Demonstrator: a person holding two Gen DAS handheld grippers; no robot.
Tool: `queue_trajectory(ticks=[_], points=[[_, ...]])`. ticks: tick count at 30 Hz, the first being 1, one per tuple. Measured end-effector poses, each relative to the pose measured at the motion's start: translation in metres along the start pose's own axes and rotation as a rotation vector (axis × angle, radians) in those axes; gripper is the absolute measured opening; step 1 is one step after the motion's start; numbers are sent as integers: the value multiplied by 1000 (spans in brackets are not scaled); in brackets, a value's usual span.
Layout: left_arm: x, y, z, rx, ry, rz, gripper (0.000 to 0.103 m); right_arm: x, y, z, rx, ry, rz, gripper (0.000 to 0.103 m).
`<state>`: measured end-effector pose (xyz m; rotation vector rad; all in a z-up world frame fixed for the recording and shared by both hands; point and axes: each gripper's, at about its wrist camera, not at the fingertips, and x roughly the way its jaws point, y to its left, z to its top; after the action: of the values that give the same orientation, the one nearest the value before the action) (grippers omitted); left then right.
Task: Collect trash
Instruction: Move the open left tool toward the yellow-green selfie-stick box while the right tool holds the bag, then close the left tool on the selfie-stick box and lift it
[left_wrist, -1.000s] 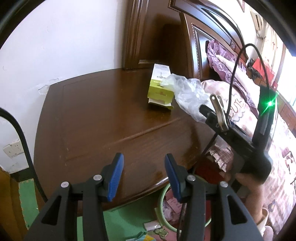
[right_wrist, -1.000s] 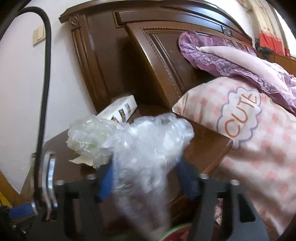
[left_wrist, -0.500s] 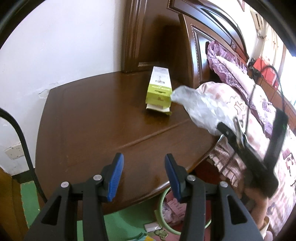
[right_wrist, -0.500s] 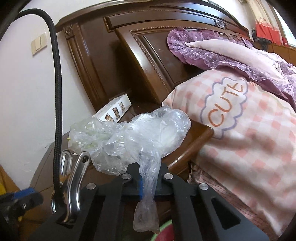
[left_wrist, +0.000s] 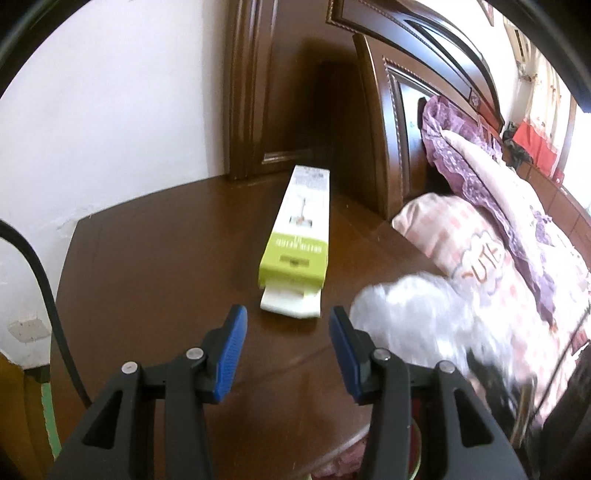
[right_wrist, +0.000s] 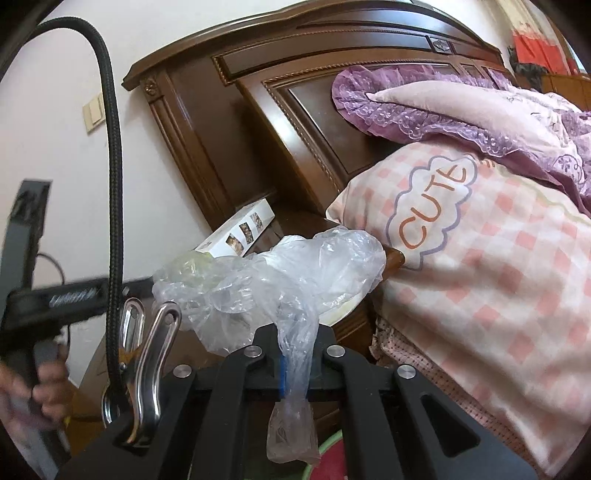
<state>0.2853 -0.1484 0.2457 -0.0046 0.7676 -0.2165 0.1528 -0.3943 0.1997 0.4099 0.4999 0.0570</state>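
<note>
Plastic bag (right_wrist: 295, 273) in rt hand-held gripper (right_wrist: 293, 373)

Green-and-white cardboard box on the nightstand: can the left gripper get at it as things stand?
Probably yes: the left gripper is open, and bare wood lies between it and the green-and-white cardboard box.

A white wall (left_wrist: 110, 122) fills the upper left of the frame, a light switch (right_wrist: 94, 114) on it. A dark carved wooden headboard (right_wrist: 280, 96) rises behind the brown surface (left_wrist: 159, 266). At right lies a bed with a pink checked pillow (right_wrist: 498, 251) and purple bedding (right_wrist: 424, 107), brightly daylit.
</note>
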Motion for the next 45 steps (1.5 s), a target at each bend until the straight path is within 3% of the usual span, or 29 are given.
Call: queue_trajectory(ticks=[8,20,24,28,38,45], points=[[40,-10,47,18,18,32,54,6,-4,1,8,17,26,6],[106,-8,103,-29,124,-15,64,17,3,-1,-18,43,38,6],[120,-8,102,-19,157,-19,65,20,4,-1,-17,48,33,6],[124,-8,99,-15,143,-36,74,20,4,-1,-16,49,33,6],[124,-12,94,-26,171,-83,74,18,2,-1,-3,44,33,6],[134,-30,89,45,187,-16,75,18,2,-1,-1,42,33,6]])
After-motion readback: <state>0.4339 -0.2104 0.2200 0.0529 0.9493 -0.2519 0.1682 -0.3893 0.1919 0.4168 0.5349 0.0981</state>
